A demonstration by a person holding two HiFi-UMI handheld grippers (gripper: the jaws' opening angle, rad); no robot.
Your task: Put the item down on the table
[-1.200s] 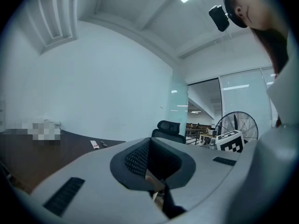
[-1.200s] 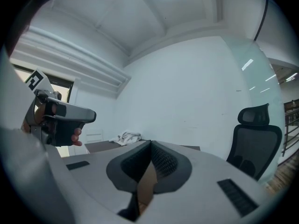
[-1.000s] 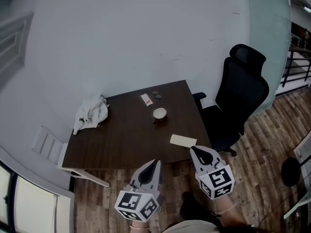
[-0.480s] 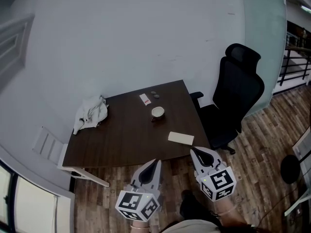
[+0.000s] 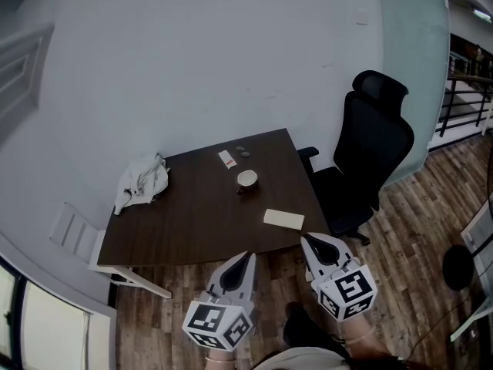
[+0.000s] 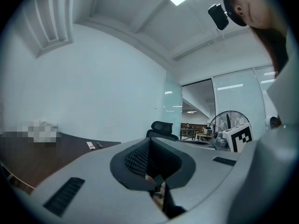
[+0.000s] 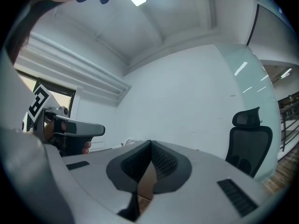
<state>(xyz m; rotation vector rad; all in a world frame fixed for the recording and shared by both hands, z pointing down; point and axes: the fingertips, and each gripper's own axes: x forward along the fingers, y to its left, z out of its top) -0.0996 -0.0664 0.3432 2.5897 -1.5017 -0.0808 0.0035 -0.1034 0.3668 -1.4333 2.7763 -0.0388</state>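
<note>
Both grippers hover over the wood floor in front of the dark brown table (image 5: 192, 222), short of its near edge. Seen from the head view, my left gripper (image 5: 248, 257) is shut to a point with nothing in it. My right gripper (image 5: 306, 238) is also shut and empty, just below a beige envelope (image 5: 283, 219) near the table's front right corner. In the left gripper view the jaws of the left gripper (image 6: 149, 140) meet; in the right gripper view those of the right gripper (image 7: 150, 143) meet too. A white cup (image 5: 246, 179) stands mid-table.
A crumpled white cloth (image 5: 142, 182) lies at the table's left end. A small white card (image 5: 227, 159) and two small dark items (image 5: 243, 152) sit near the wall. A black office chair (image 5: 370, 153) stands right of the table, a white slatted chair (image 5: 77, 233) at its left corner.
The table and the office chair have drifted slightly up and left in the head view. Both grippers stay shut and in nearly the same place.
</note>
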